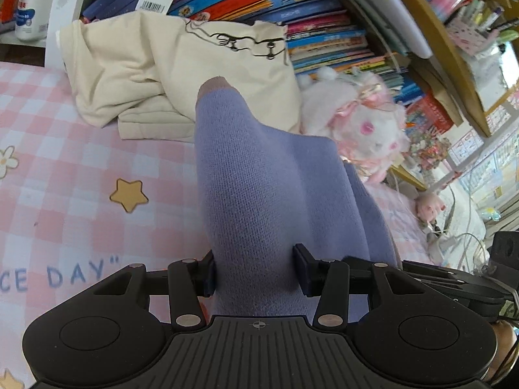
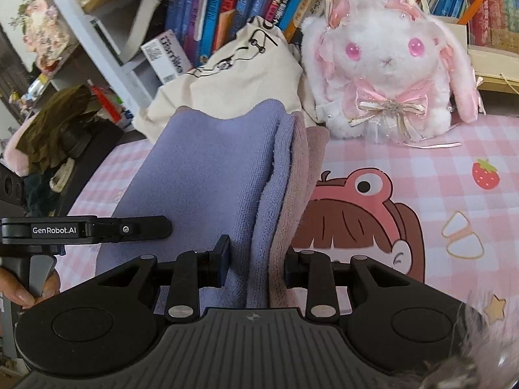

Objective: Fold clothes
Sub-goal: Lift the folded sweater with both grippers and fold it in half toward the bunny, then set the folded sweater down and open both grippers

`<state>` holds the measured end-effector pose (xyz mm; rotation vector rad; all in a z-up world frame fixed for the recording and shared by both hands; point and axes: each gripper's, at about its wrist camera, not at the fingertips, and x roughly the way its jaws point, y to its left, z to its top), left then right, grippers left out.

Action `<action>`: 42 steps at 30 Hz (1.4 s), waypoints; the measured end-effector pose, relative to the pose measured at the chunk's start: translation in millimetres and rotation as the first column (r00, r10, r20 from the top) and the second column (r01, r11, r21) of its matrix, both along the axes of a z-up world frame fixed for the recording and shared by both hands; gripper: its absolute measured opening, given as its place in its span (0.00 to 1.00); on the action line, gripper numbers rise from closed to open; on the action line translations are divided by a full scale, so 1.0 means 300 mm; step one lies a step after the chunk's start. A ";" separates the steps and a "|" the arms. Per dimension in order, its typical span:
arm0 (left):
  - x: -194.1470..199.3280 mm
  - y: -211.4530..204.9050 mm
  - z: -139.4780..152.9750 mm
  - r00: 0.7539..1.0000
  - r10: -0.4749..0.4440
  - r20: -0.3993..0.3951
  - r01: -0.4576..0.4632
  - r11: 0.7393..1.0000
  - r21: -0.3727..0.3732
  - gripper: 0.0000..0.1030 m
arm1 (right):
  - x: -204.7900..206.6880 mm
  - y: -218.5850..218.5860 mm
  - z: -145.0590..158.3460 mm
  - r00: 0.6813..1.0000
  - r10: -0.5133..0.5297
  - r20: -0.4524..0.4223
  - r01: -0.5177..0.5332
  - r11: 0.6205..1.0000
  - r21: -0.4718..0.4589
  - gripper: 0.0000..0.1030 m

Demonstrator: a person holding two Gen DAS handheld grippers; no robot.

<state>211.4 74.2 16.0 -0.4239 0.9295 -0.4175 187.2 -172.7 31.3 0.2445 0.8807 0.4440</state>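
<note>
A lavender knit garment (image 1: pixel 259 178) with a dusty pink lining rises from between my left gripper's fingers; my left gripper (image 1: pixel 254 274) is shut on it. In the right wrist view the same lavender garment (image 2: pixel 214 175) stands folded in layers with a pink layer (image 2: pixel 298 194) along its right side, and my right gripper (image 2: pixel 256 265) is shut on those layers. The left gripper body (image 2: pixel 81 228) shows at the left edge, a hand under it. A cream garment (image 1: pixel 155 74) with a black line drawing lies crumpled behind, against the books.
A pink checked sheet (image 1: pixel 65 162) with cartoon prints covers the surface. A white and pink plush rabbit (image 2: pixel 389 61) sits at the back beside the cream garment (image 2: pixel 233 74). Shelves of books (image 1: pixel 292 6) stand close behind. Dark clothing (image 2: pixel 55 123) is piled at the left.
</note>
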 end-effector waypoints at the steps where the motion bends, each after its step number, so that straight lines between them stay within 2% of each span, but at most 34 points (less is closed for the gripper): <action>1: 0.013 0.001 -0.008 1.000 0.000 -0.003 0.000 1.000 0.002 0.44 | 0.013 0.004 -0.007 1.000 -0.004 -0.003 0.004 1.000 -0.004 0.27; 9: 0.099 0.013 -0.059 1.000 0.015 -0.027 -0.015 1.000 0.009 0.44 | 0.101 0.034 -0.052 0.999 -0.028 -0.023 0.027 0.999 -0.026 0.28; 13: 0.118 0.023 -0.069 0.998 0.041 -0.038 -0.041 0.999 0.002 0.47 | 0.125 0.035 -0.063 0.999 -0.041 -0.028 0.041 0.999 -0.015 0.29; 15: 0.127 0.029 -0.074 0.998 0.054 -0.043 -0.054 0.999 -0.001 0.49 | 0.133 0.037 -0.070 0.998 -0.049 -0.033 0.049 0.999 -0.015 0.33; 18: 0.128 0.027 -0.075 0.997 0.071 -0.039 -0.071 0.997 0.012 0.53 | 0.130 0.047 -0.067 0.998 -0.060 -0.014 0.059 0.997 -0.047 0.44; 19: 0.120 0.021 -0.066 0.997 0.077 -0.021 -0.076 0.997 0.034 0.55 | 0.127 0.051 -0.063 0.998 -0.058 -0.007 0.058 0.997 -0.057 0.46; 22: 0.096 0.002 -0.036 0.995 0.091 0.036 -0.095 0.990 0.103 0.62 | 0.116 0.056 -0.046 0.998 -0.052 0.020 0.054 0.995 -0.080 0.64; 23: 0.088 -0.004 -0.026 0.994 0.095 0.055 -0.102 0.987 0.125 0.67 | 0.109 0.054 -0.037 0.998 -0.052 0.034 0.055 0.995 -0.083 0.67; 25: 0.054 -0.010 0.012 0.985 0.119 0.127 -0.138 0.979 0.148 0.74 | 0.091 0.047 -0.017 0.996 -0.057 0.067 0.062 0.994 -0.086 0.76; 28: 0.000 -0.030 0.071 0.968 0.138 0.211 -0.178 0.967 0.182 0.82 | 0.050 0.033 0.009 0.991 -0.069 0.115 0.081 0.992 -0.100 0.84; 34: -0.132 -0.096 0.116 0.946 0.106 0.307 -0.207 0.926 0.317 0.89 | -0.074 -0.009 0.031 0.974 -0.095 0.205 0.130 0.977 -0.166 0.89; 39: -0.285 -0.162 0.087 0.928 0.094 0.360 -0.246 0.882 0.402 0.93 | -0.203 -0.055 0.007 0.960 -0.124 0.250 0.179 0.960 -0.214 0.96; 42: -0.366 -0.198 0.069 0.923 0.085 0.374 -0.253 0.869 0.426 0.94 | -0.271 -0.079 -0.005 0.960 -0.136 0.244 0.194 0.953 -0.232 0.97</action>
